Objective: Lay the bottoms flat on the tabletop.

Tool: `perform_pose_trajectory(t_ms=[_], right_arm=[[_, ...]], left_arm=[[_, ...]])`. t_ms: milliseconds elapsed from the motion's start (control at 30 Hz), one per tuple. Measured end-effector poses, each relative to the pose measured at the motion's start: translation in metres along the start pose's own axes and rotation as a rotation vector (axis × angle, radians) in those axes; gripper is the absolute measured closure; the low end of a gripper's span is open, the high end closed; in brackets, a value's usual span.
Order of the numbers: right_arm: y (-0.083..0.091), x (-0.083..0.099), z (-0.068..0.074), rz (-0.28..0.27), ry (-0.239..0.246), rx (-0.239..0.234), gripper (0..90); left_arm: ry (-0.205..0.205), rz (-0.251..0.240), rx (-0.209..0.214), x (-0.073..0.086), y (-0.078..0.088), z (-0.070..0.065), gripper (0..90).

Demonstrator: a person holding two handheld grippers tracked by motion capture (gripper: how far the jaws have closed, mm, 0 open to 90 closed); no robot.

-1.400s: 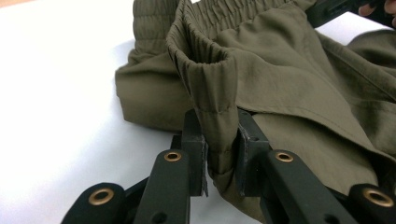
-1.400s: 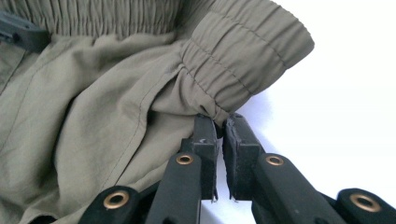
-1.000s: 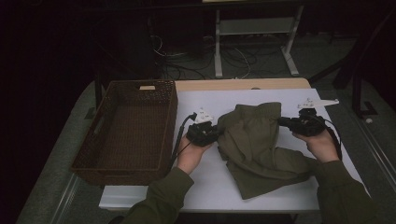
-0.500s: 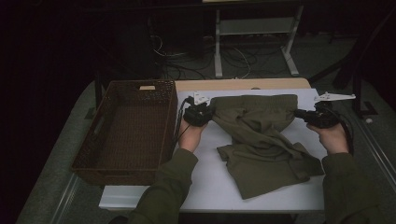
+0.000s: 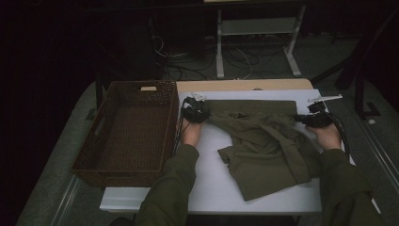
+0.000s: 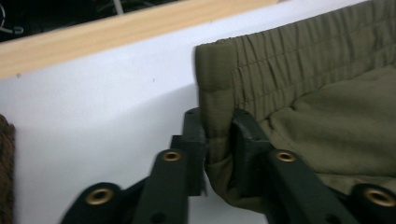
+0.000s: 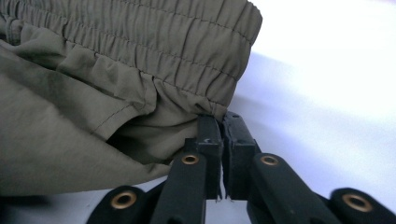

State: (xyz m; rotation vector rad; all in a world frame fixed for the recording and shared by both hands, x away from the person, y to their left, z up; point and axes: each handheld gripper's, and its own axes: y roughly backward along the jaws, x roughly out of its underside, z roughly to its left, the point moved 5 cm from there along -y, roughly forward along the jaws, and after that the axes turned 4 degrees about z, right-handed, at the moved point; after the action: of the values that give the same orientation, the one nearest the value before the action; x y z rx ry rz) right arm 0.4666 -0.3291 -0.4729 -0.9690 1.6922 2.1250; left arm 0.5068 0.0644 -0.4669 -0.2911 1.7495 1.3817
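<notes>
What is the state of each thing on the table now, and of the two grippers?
Trousers: waistband stretched flat along the far edge, legs crumpled toward the near side.
Basket: upright, empty, left of the trousers.
Left gripper: jaws have just been opening, waistband corner between them, pads on the cloth.
Right gripper: shut on the other waistband corner.
Table: white top, partly covered by the trousers.
</notes>
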Motion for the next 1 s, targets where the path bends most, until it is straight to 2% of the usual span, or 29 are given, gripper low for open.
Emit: perform_pose_trajectory(t_ms=[33,67,100,133,200,300,400,633,800,1000], right_arm=[[-0.003,0.001,0.0,0.011,-0.021,-0.013,82.9],[-0.004,0.002,-0.001,0.023,-0.037,-0.02,77.1],[-0.004,0.002,-0.001,0.022,-0.036,-0.007,68.6],[-0.003,0.002,-0.001,0.015,-0.036,-0.004,66.7],[0.006,-0.002,-0.001,-0.022,-0.061,-0.042,58.3],[0.022,-0.007,0.003,-0.071,-0.059,-0.085,53.2],[0.034,-0.009,0.009,-0.088,-0.039,-0.102,48.6],[0.058,-0.006,0.025,-0.059,-0.01,-0.135,45.2],[0.075,-0.004,0.04,-0.072,0.045,-0.173,45.5],[0.085,0.0,0.055,-0.078,0.094,-0.211,45.4]], left_arm=[[0.008,0.003,0.002,0.0,-0.001,0.0,70.0],[0.017,0.008,-0.002,0.001,0.0,0.001,66.5],[0.024,0.007,0.001,0.0,0.001,0.001,59.3],[0.039,-0.004,0.016,-0.002,0.004,0.001,55.9],[0.055,-0.029,0.035,-0.007,0.014,0.001,46.4],[0.063,-0.067,0.06,-0.013,0.027,-0.002,37.5],[0.05,-0.098,0.079,-0.02,0.045,-0.008,32.9],[-0.021,-0.09,0.183,-0.018,0.069,-0.036,24.3],[-0.038,-0.063,0.257,-0.006,0.077,-0.047,20.0],[-0.075,-0.052,0.342,0.006,0.094,-0.061,16.5]])
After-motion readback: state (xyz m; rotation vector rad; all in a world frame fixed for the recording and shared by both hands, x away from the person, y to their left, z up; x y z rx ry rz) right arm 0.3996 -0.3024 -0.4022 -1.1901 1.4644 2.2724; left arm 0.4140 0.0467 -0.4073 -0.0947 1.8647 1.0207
